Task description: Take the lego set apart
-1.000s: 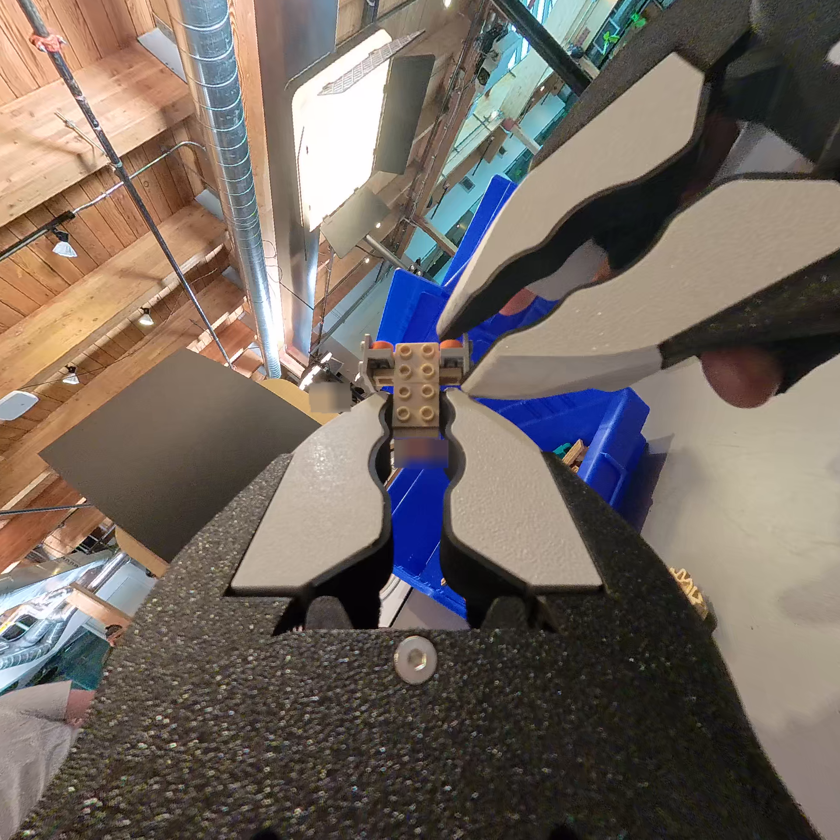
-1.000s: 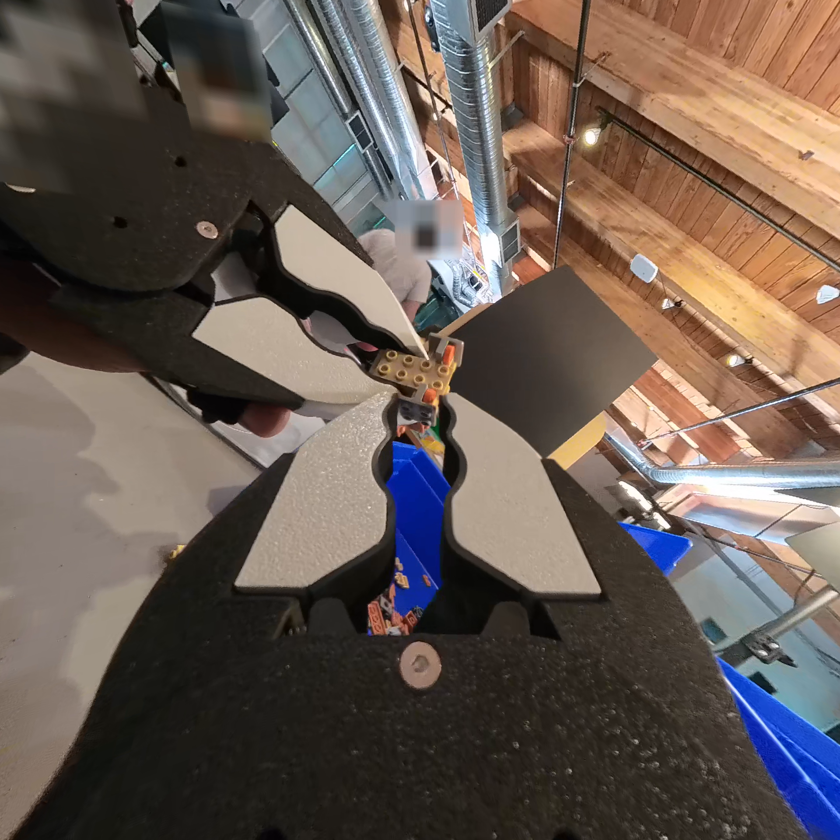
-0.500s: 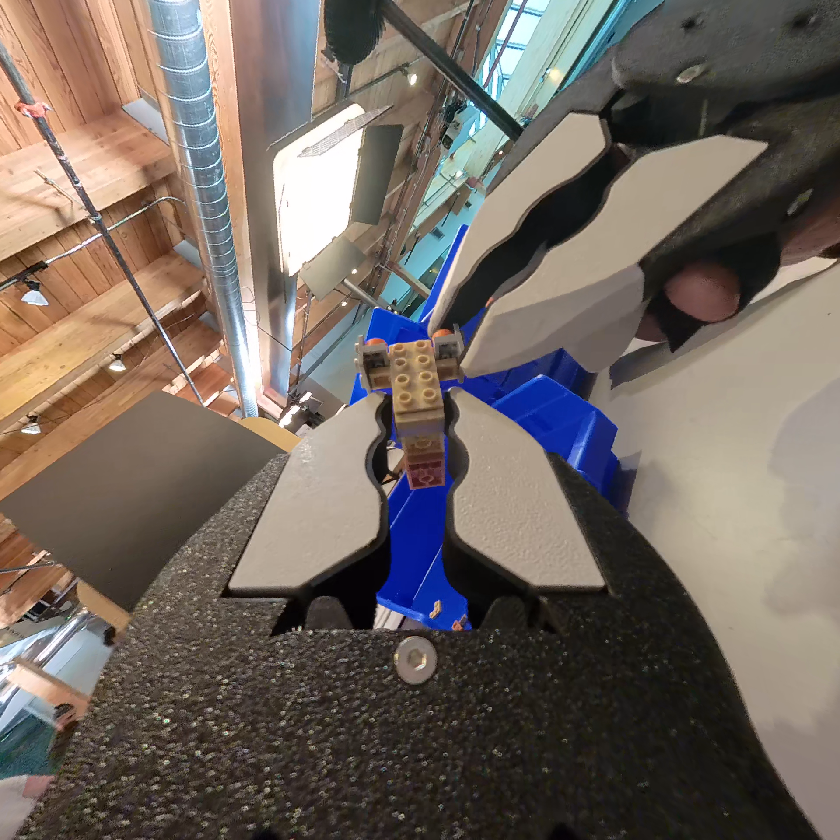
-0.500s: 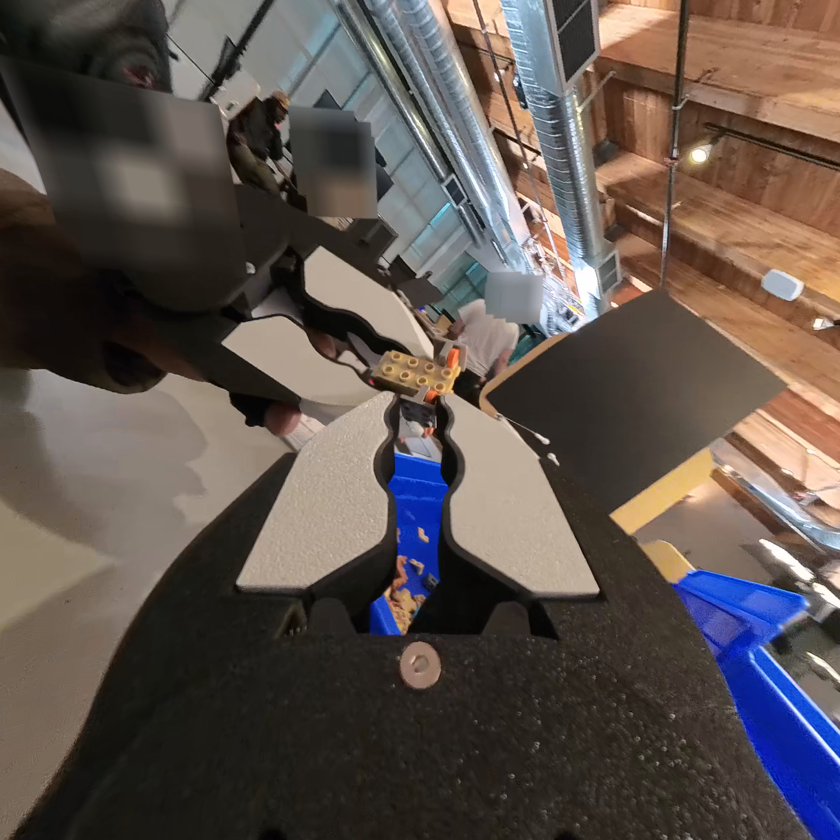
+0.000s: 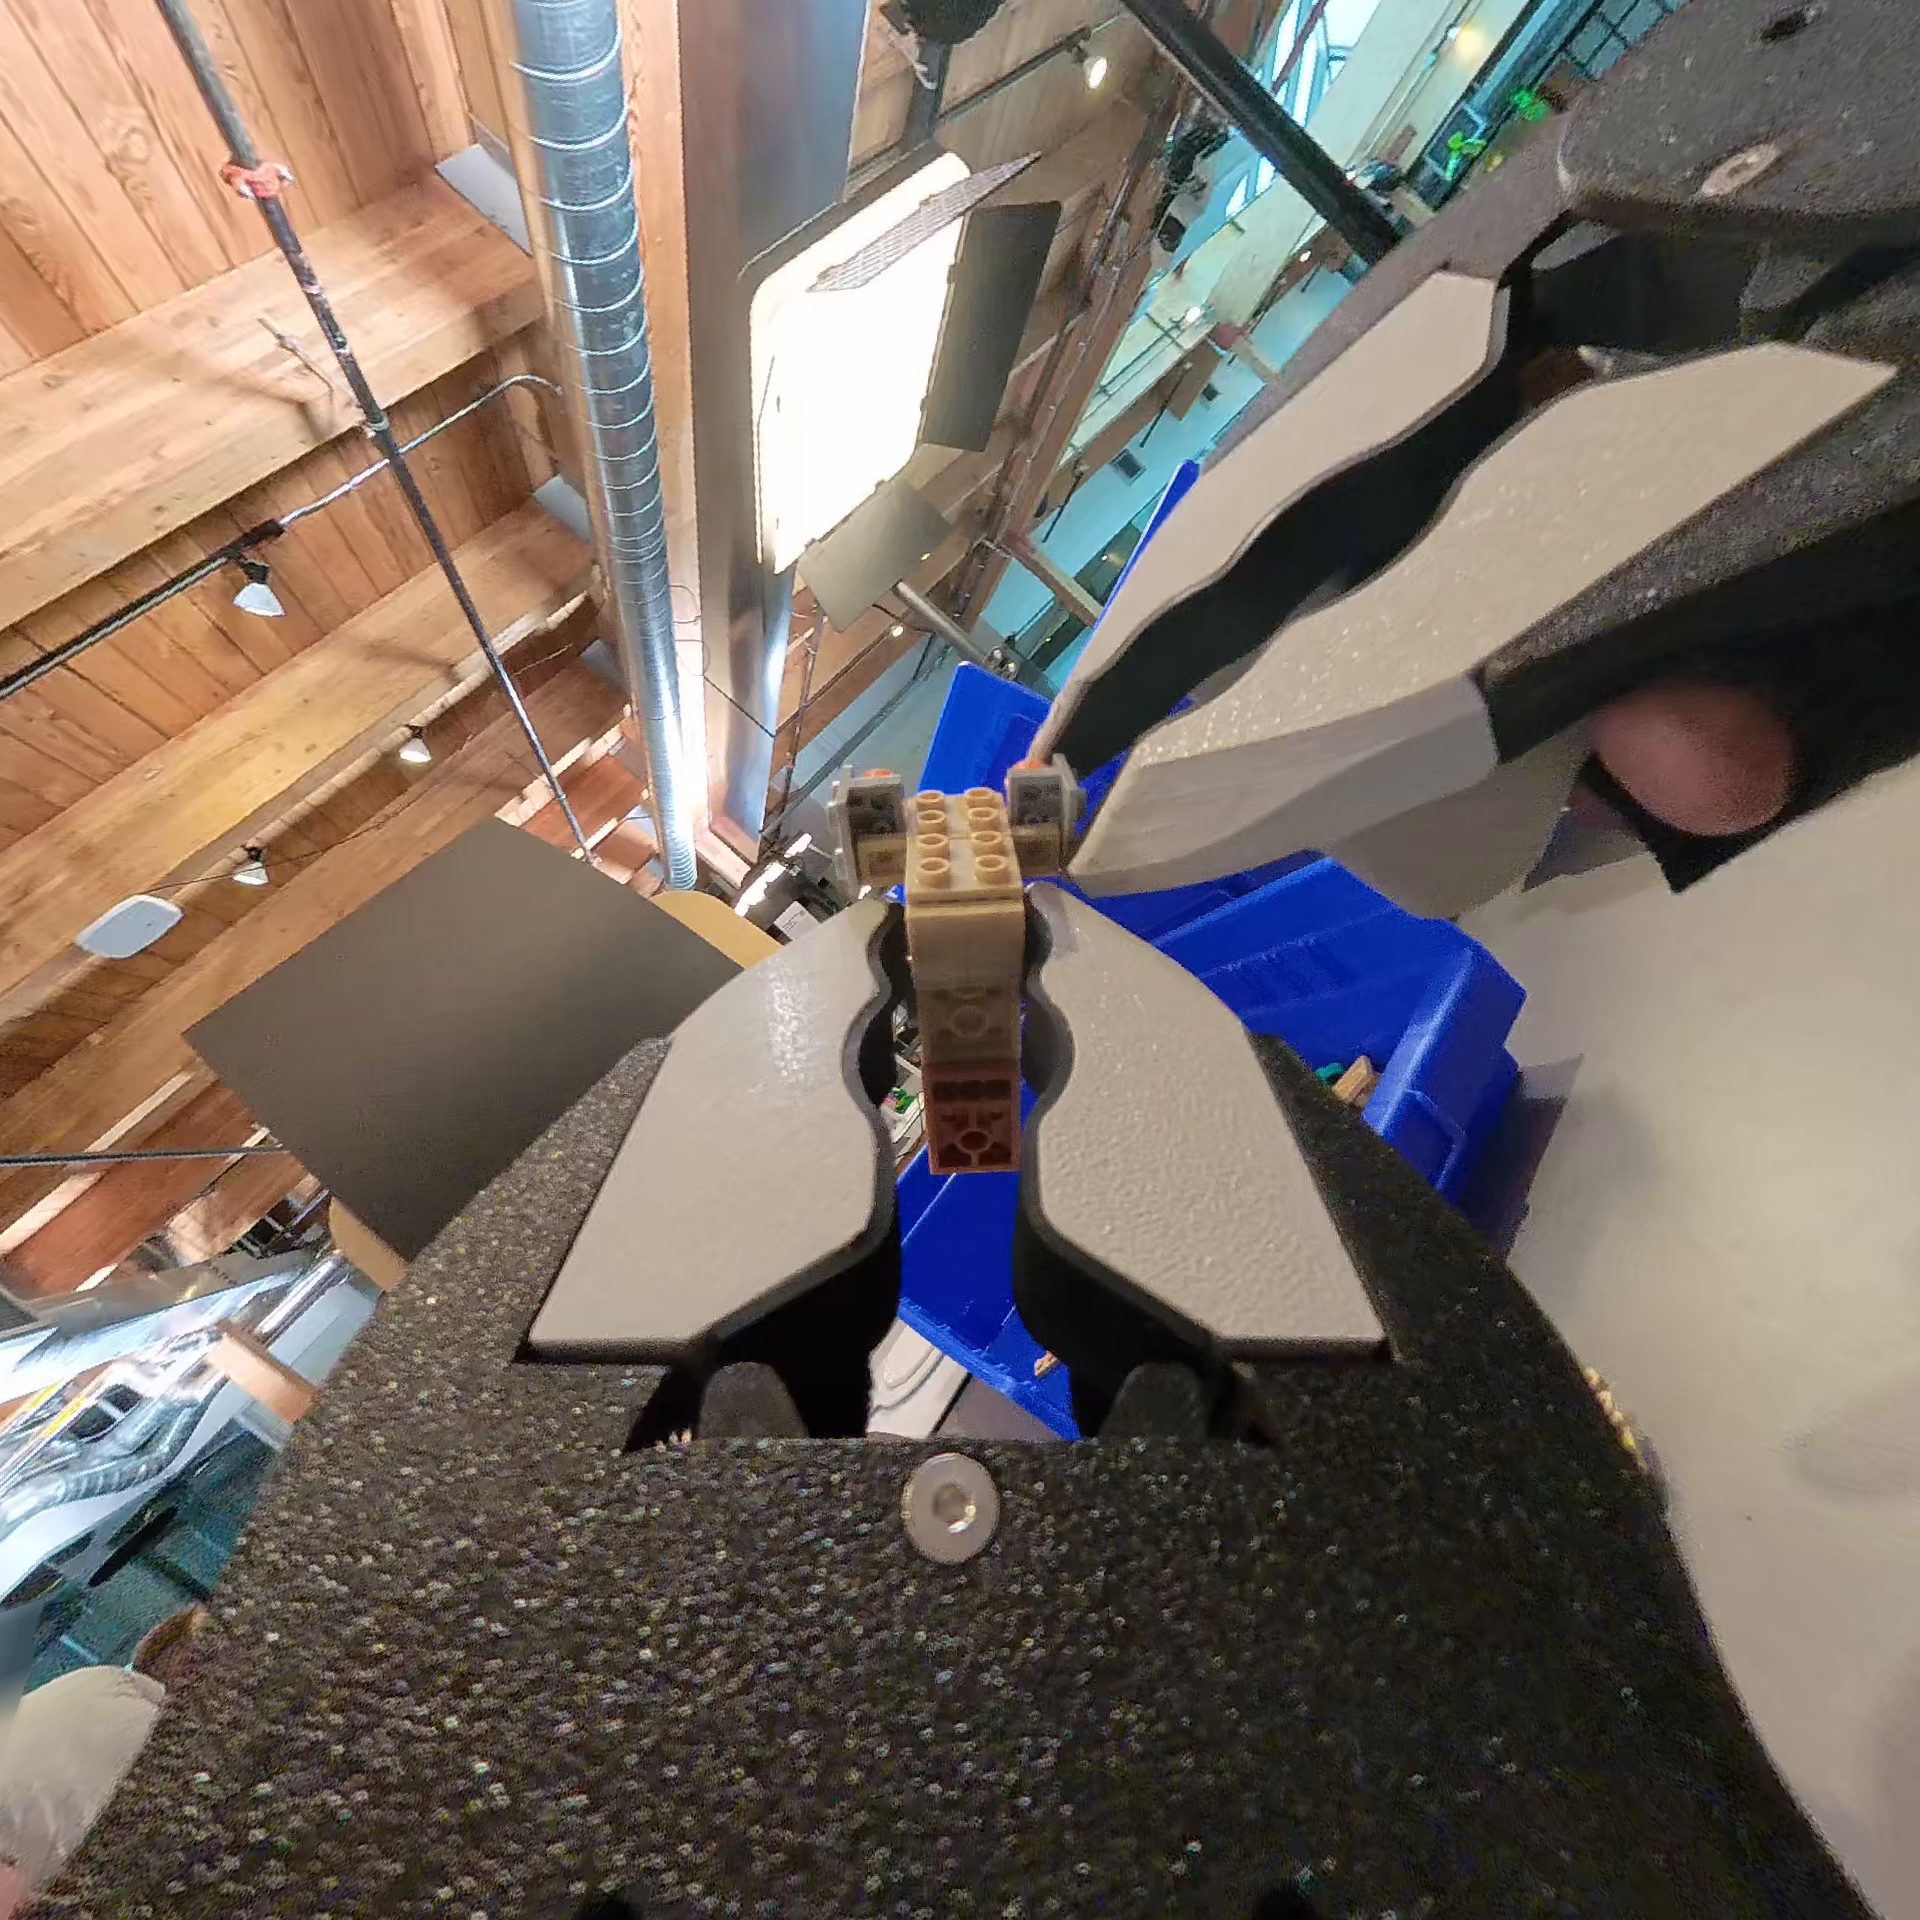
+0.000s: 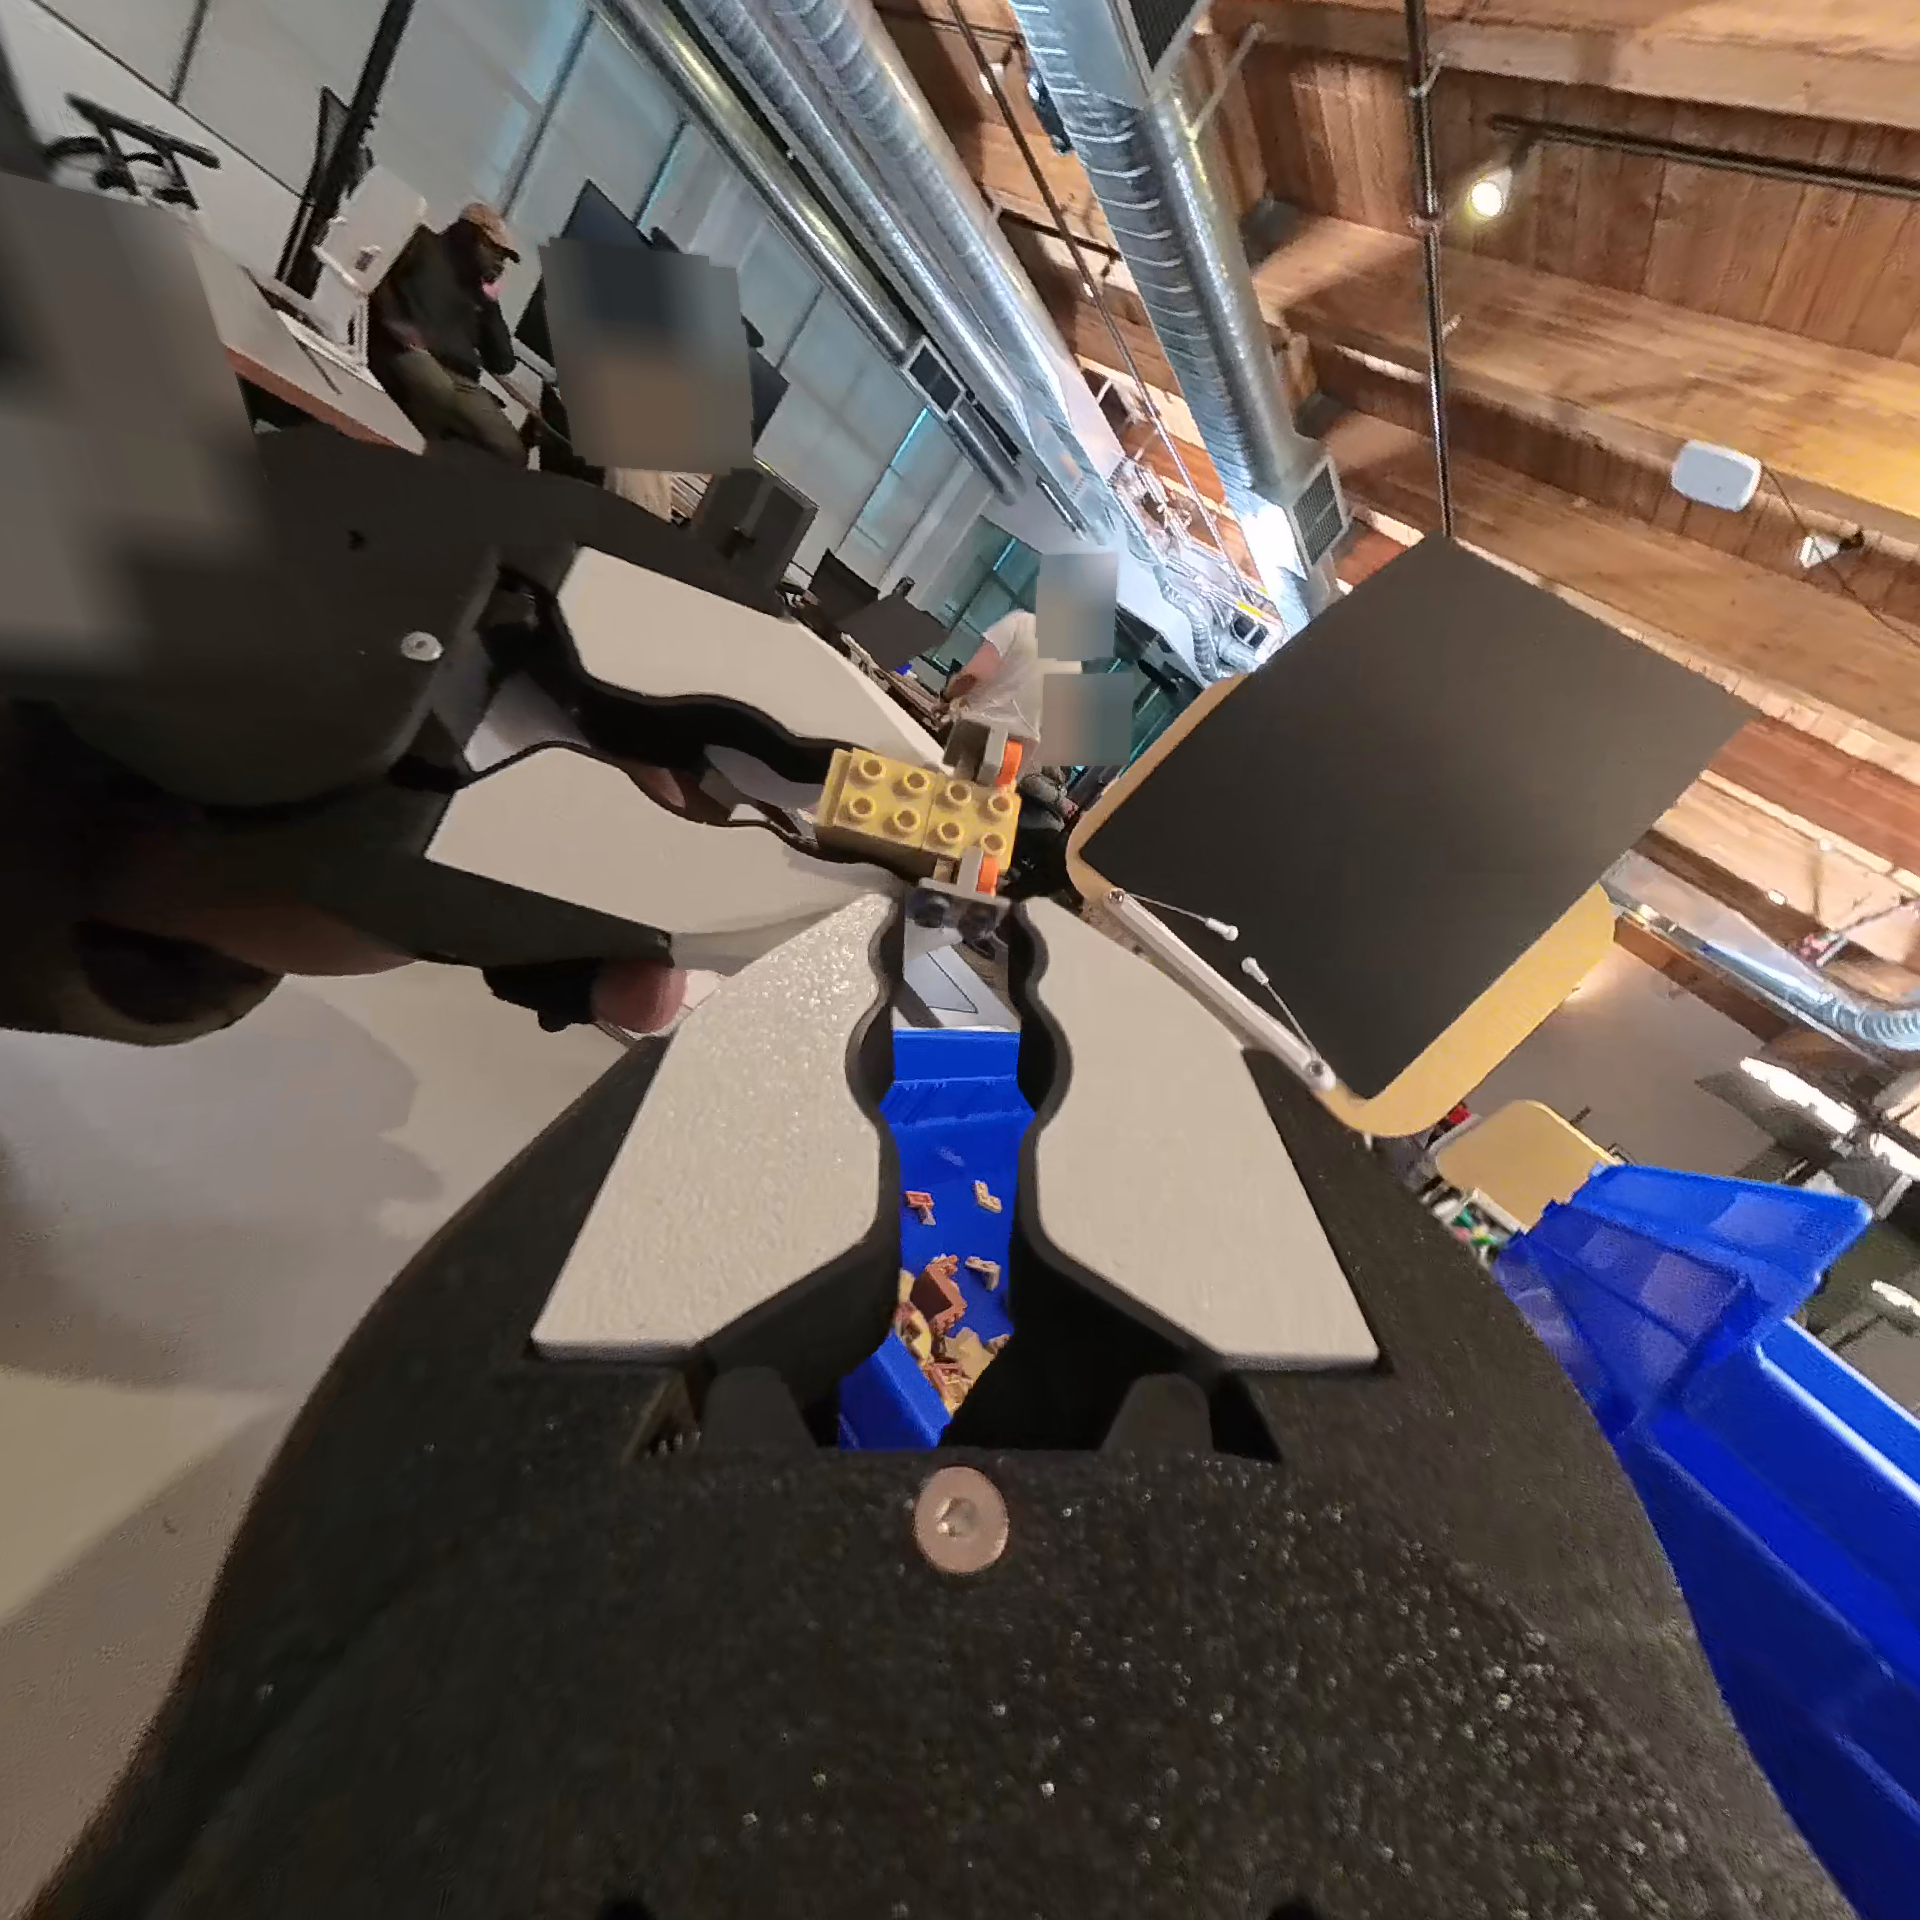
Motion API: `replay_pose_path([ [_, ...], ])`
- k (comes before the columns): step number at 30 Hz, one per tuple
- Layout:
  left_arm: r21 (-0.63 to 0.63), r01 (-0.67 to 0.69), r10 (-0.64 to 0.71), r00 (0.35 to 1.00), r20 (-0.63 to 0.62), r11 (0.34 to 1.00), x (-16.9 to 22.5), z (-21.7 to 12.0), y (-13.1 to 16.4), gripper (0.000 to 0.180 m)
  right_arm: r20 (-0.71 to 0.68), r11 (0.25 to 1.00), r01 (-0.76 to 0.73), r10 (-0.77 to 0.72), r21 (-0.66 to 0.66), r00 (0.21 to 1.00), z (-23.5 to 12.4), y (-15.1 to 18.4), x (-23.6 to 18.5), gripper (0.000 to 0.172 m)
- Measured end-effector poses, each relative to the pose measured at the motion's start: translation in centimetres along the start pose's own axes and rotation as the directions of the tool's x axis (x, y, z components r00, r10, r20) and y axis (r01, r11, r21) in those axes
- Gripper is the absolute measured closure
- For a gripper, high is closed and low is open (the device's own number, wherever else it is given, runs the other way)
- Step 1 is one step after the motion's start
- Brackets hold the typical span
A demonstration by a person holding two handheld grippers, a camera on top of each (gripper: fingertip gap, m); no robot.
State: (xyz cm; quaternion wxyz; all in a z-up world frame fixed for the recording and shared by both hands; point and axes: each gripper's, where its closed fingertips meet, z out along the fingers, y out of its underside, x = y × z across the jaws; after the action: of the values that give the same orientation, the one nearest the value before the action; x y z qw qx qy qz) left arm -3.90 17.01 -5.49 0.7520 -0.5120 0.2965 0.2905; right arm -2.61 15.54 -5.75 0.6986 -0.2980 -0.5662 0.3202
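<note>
**Both grippers on one brick assembly, held in air over blue bins**

L gripper (image 5: 961,914): jaws narrow, both grey pads pressed on the sides of a tan studded plastic brick stack (image 5: 964,883), with a dark brown brick at its near end sitting between the fingers. Stack points away from the cam, studs facing up toward it.

At the stack's far end, two small grey bracket pieces w/ orange round tips stick out, one per side: left one (image 5: 871,821), right one (image 5: 1042,805).

R gripper (image 6: 956,914): jaws narrow, closed on the grey bracket piece (image 6: 961,899) on its side of the stack. In L view its fingertips (image 5: 1081,821) sit right at that bracket.

Grippers meet roughly at right angles, tips nearly touching.

Below: blue plastic bins (image 5: 1340,997), one w/ loose tan/brown bricks (image 6: 940,1320), standing on a grey tabletop (image 5: 1714,1195). Black panel (image 6: 1382,821) behind.
</note>
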Motion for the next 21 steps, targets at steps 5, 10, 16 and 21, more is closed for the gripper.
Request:
replay_pose_path([
  [5, -0.003, -0.004, 0.004, 1.000, 0.006, 1.000, -0.06, -0.02, -0.07, 0.161, -0.025, 0.999, -0.042, 0.043, 0.007, 0.999, 0.12, -0.40, 0.06, 0.152],
  [10, 0.002, 0.018, -0.018, 1.000, 0.000, 1.000, 0.08, 0.00, -0.12, 0.161, -0.041, 0.999, -0.049, 0.049, 0.001, 0.998, 0.17, -0.54, 0.13, 0.155],
  [16, 0.011, 0.030, -0.030, 0.999, -0.018, 0.999, 0.21, -0.03, -0.18, 0.161, -0.056, 0.998, 0.063, -0.063, 0.007, 0.996, 0.04, -0.69, -0.03, 0.155],
  [21, 0.017, 0.005, -0.005, 1.000, -0.010, 1.000, 0.09, -0.11, -0.29, 0.161, -0.060, 0.997, 0.076, -0.075, 0.011, 0.995, 0.03, -0.79, -0.08, 0.154],
])
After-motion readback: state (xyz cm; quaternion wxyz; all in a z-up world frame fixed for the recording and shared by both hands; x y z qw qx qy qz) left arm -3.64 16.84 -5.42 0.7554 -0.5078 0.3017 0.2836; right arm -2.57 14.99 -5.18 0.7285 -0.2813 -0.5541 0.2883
